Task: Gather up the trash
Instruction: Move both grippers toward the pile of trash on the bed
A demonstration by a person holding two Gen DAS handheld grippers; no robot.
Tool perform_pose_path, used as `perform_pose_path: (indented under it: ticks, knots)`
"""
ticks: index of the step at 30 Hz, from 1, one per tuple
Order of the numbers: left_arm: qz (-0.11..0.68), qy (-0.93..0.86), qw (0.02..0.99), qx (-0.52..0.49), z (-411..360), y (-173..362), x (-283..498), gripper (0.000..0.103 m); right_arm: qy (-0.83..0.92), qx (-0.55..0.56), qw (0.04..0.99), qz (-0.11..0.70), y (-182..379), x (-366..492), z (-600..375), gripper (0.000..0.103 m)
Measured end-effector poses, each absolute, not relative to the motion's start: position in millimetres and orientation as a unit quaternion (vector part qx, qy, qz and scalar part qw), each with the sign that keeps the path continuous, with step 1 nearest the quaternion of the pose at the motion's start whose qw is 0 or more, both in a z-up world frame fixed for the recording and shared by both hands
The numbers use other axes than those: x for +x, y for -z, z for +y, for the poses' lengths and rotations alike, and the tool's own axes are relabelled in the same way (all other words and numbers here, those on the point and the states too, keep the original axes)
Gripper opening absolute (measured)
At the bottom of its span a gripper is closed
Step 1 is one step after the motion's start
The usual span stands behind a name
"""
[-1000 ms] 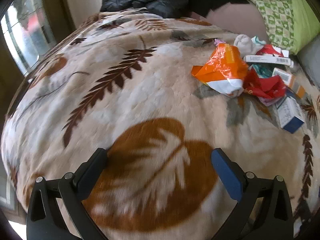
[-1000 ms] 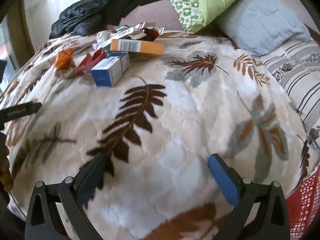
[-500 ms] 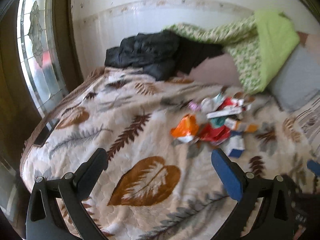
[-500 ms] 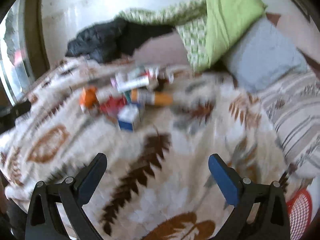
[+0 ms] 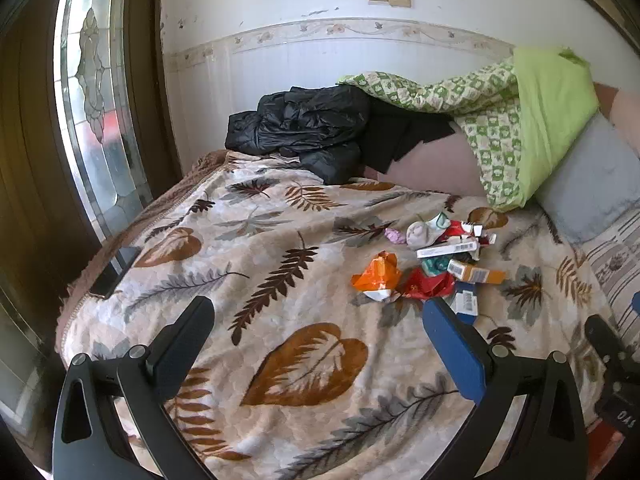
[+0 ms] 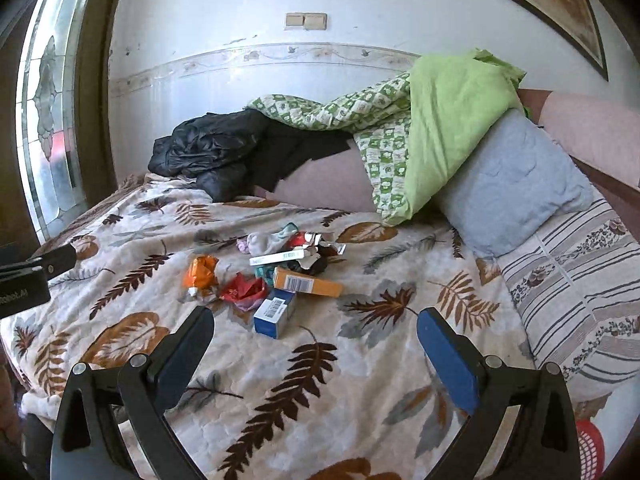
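Hovering over the leaf-print blanket (image 5: 280,240), the left gripper (image 5: 316,320) has its jaws spread wide with nothing between them; its fingers fill the bottom of the left wrist view. The right gripper (image 6: 314,328) is likewise spread wide and holds nothing, low in the right wrist view.

The trash pile (image 5: 436,260) lies on the blanket right of centre in the left view, and just left of centre in the right view (image 6: 276,268). At its left edge is an orange wrapper (image 5: 378,272), with a red wrapper (image 5: 428,284) just beside it. Above them lies a long white box (image 5: 448,249) with a barcode, and over that a pale sock (image 5: 422,232). An orange box (image 5: 476,274) lies right of the red wrapper. A blue-and-white box (image 6: 275,312) is the nearest piece, just above the gap between the right gripper's fingers.

A black jacket (image 5: 296,124) is heaped in the upper middle of the left view against the wall. A green quilt (image 6: 432,136) drapes over a grey pillow (image 6: 516,184) at the upper right of the right view. A red basket (image 6: 590,444) shows at the lower right corner there. The left gripper's black body pokes in at the left edge of the right view.
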State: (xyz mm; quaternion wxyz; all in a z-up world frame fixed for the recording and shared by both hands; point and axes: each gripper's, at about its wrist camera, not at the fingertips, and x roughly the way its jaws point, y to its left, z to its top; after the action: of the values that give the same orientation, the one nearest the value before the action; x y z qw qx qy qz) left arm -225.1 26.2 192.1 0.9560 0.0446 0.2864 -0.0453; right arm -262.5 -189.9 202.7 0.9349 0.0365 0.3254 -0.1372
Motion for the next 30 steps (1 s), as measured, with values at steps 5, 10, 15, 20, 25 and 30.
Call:
perform_pose_path:
  ticks: [5, 10, 15, 20, 25, 30]
  knots:
    - [0.303, 0.047, 0.951, 0.046, 27, -187, -222, 0.103, 0.124, 0.057, 0.932, 0.335, -203, -264, -194, 0.102]
    - [0.314, 0.052, 0.947, 0.049, 27, -180, -220, 0.103, 0.128, 0.059, 0.931, 0.336, -204, -263, -196, 0.102]
    - [0.321, 0.054, 0.944, 0.050, 27, -175, -217, 0.103, 0.130, 0.061, 0.930, 0.339, -203, -260, -196, 0.102]
    - [0.325, 0.051, 0.943, 0.050, 28, -170, -213, 0.103, 0.157, 0.058, 0.931, 0.323, -205, -260, -196, 0.102]
    - [0.325, 0.050, 0.943, 0.042, 39, -167, -201, 0.103, 0.149, 0.058, 0.926, 0.341, -198, -243, -202, 0.102]
    - [0.323, 0.032, 0.944, 0.052, 53, -162, -181, 0.103, 0.130, 0.076, 0.916, 0.373, -174, -222, -207, 0.102]
